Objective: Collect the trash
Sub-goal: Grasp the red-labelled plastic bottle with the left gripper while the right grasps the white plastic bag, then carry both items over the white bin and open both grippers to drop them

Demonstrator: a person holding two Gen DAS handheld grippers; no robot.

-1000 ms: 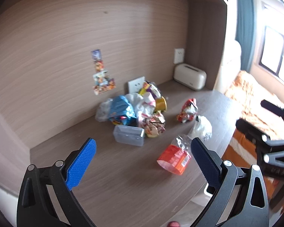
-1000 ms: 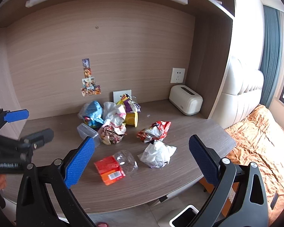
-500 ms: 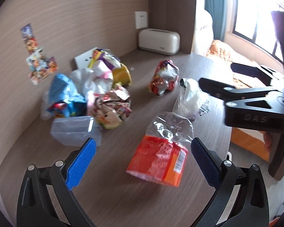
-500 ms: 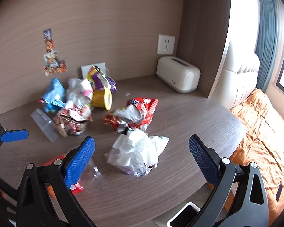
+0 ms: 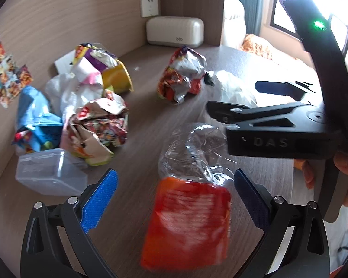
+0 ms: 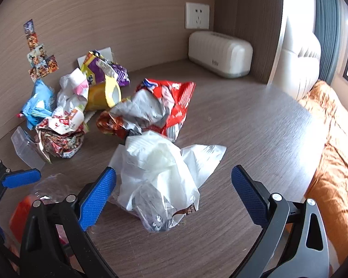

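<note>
**Ana:** Between the left gripper [image 5: 172, 199] fingers [image 5: 99, 199], the red packet [image 5: 188, 224] with its clear plastic top is lying flat on the bench [image 5: 150, 115]. Its jaws are standing wide and just starting to close, and the pads are not touching the packet yet.

**Ben:** And the right gripper [image 6: 174, 194]?

**Ana:** It is hanging wide open over the white plastic bag [image 6: 157, 169], gripping nothing. That bag is sitting just in front of the torn red wrapper [image 6: 164, 108].

**Ben:** So how should the left one be going about it?

**Ana:** I'd say it should be sinking until the pads are straddling the red body, not the clear crinkly end, which would probably slip. Closing slowly should stop the packet skating across the wood.

**Ben:** Anything crowding it?

**Ana:** The clear plastic box [image 5: 51, 173] is lying near the left pad, and the crumpled wrapper pile [image 5: 97, 125] is sitting further back by the wall. The cream toaster [image 6: 220, 53] is standing well apart in the corner.
</note>
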